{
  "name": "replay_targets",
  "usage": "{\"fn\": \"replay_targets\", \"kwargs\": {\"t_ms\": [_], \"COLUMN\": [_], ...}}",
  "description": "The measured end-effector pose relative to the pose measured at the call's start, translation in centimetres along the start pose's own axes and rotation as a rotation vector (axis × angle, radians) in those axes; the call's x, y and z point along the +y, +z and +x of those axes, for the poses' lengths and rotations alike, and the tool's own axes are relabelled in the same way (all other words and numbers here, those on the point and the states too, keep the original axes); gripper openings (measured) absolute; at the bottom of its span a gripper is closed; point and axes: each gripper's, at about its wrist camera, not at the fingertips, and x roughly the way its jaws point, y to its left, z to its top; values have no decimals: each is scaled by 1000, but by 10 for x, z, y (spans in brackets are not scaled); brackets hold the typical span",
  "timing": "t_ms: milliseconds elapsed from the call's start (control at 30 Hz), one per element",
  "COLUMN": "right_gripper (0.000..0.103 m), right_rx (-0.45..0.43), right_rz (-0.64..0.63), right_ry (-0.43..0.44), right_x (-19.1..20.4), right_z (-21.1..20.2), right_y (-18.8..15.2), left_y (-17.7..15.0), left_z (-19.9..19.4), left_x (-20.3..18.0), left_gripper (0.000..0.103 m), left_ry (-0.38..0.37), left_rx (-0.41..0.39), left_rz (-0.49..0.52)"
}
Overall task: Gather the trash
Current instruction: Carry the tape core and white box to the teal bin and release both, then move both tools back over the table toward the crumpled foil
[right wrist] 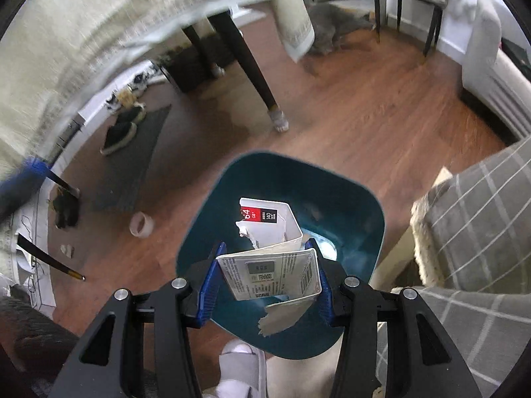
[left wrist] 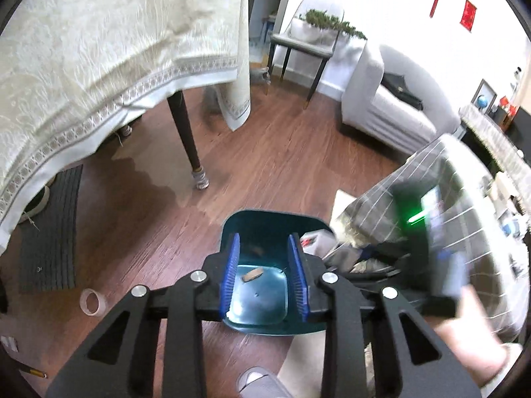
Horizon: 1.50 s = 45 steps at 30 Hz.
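Floorboards of dark wood carry a teal bin standing open below both claws, with a small brown scrap already lying on its bottom. By my reading the drop-off step is in hand: the right claw is clamped on a torn white card packet directly over the bin's mouth, while the left claw hangs above the same bin with its blue pads close together and nothing between them. Next the right jaws need only part while over the opening, so the packet falls inside rather than onto the rim.
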Motion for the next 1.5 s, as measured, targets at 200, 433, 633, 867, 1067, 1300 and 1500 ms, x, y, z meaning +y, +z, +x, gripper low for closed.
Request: {"fn": "replay_targets", "kwargs": {"t_ms": [200,433,633,867,1067,1300,1500], "right_gripper": [72,72,65,52,50,50,50], "right_rx": [65,55,-30,-204,-318,-417,-468], "right_rz": [3,-12,-43,-101,-103,-55,4], "right_ry": [-27,-14,29,60,16,-39,-95], "right_x": [-1,-1,0,2,-16,-57,-93], "right_z": [28,22,-25,-119,-190,-256,-287], "right_y": [-11,-20,-16,-11,-20,-42,-65], "left_y": [10,15,22,29,32,29,20], "left_z": [-28,-45,-57,-79,-84,-77,-73], "left_x": [-11,-26,-38,-54,-73,-119,-165], "left_gripper": [31,31,31,32,49,53,66], "left_ry": [-35,-33,-51,-51,-78,-130,-170], "left_rx": [-61,-103,-143,-214,-229,-209,-203], "left_rz": [10,45,52,82,81,130,185]}}
